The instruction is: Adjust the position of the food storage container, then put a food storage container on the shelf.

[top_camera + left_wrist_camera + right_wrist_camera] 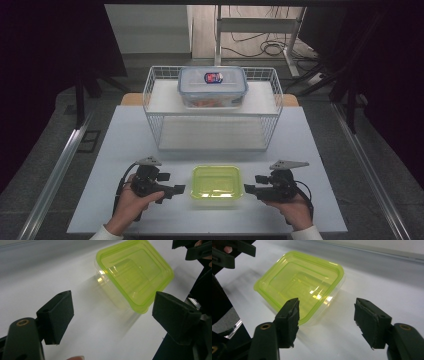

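Note:
A clear tub with a lime-green lid (216, 182) sits near the front of the white table (310, 150), between both grippers. My left gripper (176, 190) rests just left of it, open, jaws empty and pointing at the tub (133, 273). My right gripper (248, 189) is just right of the tub (299, 288), also open and empty. Neither gripper touches the tub. Behind it stands a white wire basket (212, 107) on its side, with a blue-lidded clear box (213, 86) holding orange contents on its upper face.
A person's hands (131, 205) come in from the front edge, with cables trailing from the grippers. Metal rails (55, 175) run along both sides of the table. Bare table lies left and right of the wire basket.

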Available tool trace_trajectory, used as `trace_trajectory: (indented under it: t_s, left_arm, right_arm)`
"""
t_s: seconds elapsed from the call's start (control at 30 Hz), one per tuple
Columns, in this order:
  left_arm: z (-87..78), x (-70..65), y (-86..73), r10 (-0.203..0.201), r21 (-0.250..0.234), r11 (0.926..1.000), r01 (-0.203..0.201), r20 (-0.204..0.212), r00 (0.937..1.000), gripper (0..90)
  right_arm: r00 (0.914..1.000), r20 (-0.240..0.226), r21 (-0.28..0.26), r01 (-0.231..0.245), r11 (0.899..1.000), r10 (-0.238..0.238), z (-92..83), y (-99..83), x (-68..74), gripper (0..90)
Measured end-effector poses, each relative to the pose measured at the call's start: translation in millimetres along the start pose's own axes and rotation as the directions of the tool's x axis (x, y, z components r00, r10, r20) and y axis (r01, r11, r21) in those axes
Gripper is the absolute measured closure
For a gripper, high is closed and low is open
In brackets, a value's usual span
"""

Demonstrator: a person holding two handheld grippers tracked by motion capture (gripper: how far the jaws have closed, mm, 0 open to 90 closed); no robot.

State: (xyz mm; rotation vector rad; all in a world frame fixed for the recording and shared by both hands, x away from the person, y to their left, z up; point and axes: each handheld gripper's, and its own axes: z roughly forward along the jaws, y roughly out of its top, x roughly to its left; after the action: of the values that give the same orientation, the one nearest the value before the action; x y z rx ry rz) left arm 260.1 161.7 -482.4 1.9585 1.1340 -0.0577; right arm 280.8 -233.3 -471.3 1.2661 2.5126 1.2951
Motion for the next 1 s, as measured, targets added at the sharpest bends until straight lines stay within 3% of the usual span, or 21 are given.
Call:
trace_trajectory:
  t_s: [0.3, 0.57, 0.8, 1.0]
  left_arm:
    - [5.5, -1.1, 0.3, -0.019, -0.013, 0.9997, 0.019, 0.005, 0.9998, 18.2]
    - [18.2, -1.5, 2.9, -0.032, 0.006, 0.9995, 0.032, 0.029, 0.9991, 18.2]
    - [33.1, 0.0, 9.4, -0.093, 0.011, 0.9956, 0.093, 0.069, 0.9932, 19.1]
    - [45.0, 1.3, 11.6, -0.141, 0.037, 0.9897, 0.138, 0.094, 0.9855, 25.1]
  right_arm:
    - [0.9989, -0.030, 0.014, -0.036, 0.999, 0.037, 8.0, 4.8, -2.1, 31.8]
    - [0.9985, -0.043, 0.040, -0.033, 0.999, 0.035, 14.5, 8.2, 1.3, 33.7]
    - [0.9971, -0.057, 0.050, -0.048, 0.998, 0.051, 18.8, 8.8, 0.0, 35.9]
    - [0.9968, -0.058, 0.052, -0.052, 0.997, 0.055, 21.8, 10.1, -1.8, 36.3]
